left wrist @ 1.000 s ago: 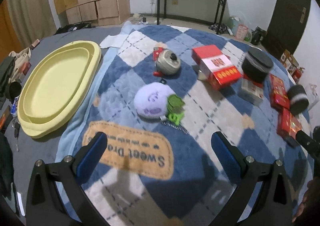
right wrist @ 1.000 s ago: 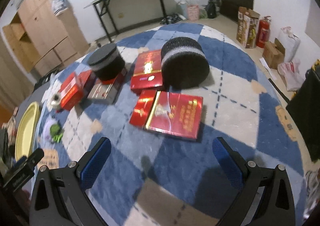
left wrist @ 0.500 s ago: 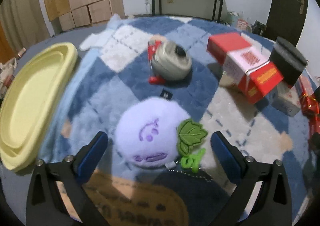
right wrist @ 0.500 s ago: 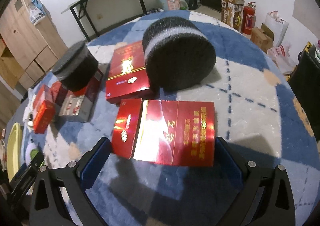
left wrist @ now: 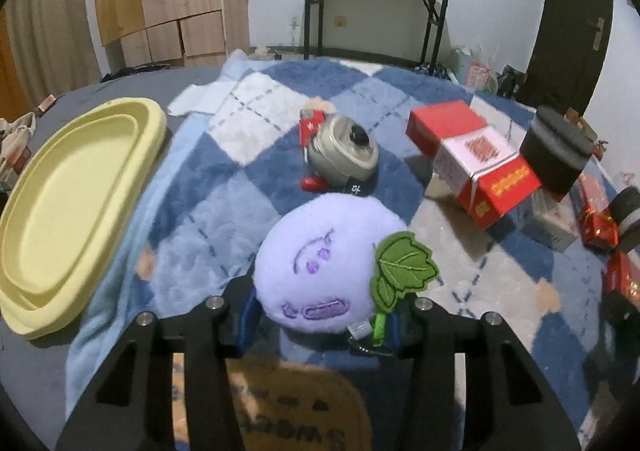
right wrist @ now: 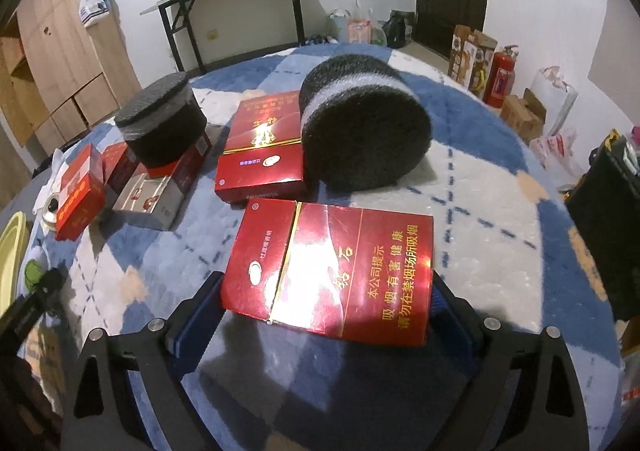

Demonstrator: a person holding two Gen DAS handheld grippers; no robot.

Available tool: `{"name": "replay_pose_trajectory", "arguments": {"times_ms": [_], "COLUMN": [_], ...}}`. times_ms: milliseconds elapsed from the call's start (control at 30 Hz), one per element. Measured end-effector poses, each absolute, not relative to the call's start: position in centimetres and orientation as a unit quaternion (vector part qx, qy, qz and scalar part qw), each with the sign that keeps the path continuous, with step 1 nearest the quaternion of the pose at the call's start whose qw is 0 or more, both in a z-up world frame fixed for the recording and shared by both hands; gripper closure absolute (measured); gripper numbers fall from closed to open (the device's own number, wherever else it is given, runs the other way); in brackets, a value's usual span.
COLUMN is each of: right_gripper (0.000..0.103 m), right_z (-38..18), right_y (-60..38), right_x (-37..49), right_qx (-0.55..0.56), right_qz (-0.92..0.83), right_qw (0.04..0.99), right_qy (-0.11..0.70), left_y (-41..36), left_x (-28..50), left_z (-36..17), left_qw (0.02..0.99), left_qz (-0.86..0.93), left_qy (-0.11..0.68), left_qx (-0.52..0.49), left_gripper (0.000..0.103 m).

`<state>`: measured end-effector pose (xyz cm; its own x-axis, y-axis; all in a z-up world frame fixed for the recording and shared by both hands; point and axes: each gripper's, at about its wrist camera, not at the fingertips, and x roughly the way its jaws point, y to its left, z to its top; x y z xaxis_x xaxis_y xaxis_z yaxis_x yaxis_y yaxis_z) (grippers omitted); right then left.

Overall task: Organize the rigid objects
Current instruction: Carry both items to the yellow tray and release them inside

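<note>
Right hand-held gripper (right wrist: 326, 311): jaws closing, flanking large red box (right wrist: 332, 267); pads at its short ends, contact not confirmed. Box flat on blue checked rug (right wrist: 480, 187), dead ahead, long axis across, left to right.

Left hand-held gripper (left wrist: 320, 321): jaws closing on purple plush toy (left wrist: 324, 267), pads against its sides. Yellow tray (left wrist: 72, 203) far left.
</note>
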<state>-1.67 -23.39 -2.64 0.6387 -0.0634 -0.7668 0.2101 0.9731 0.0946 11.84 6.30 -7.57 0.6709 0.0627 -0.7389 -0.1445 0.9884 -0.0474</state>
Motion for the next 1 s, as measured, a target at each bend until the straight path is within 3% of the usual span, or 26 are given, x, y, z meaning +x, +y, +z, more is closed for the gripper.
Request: {"name": "replay_pose_trajectory", "arguments": {"times_ms": [233, 500, 667, 1000], "right_gripper": [0.008, 0.008, 0.008, 0.008], "right_z": [0.8, 8.7, 10.6, 3.4], "right_y": [-22.3, -13.5, -3.8, 13.3], "right_x": [-5.0, -7.4, -5.5, -0.1], "right_qx": [0.087, 0.028, -0.027, -0.191], "right_qz": [-0.030, 0.184, 0.316, 0.428], "right_qw": [0.921, 0.942, 0.908, 0.818], "right_qy": [0.378, 0.278, 0.274, 0.332], "left_y": [7.8, 19.2, 27.6, 36.0], "left_x": [10.1, 9.8, 9.9, 10.3], "left_z": [-1.8, 3.7, 2.0, -6.7], "left_qw": [0.931, 0.932, 0.914, 0.869], "left_qz": [0.069, 0.126, 0.165, 0.140], "left_qy": [0.359, 0.339, 0.368, 0.462], "left_qx": [-0.006, -0.016, -0.043, -0.112], "left_gripper": [0.052, 0.052, 0.052, 0.052]}}
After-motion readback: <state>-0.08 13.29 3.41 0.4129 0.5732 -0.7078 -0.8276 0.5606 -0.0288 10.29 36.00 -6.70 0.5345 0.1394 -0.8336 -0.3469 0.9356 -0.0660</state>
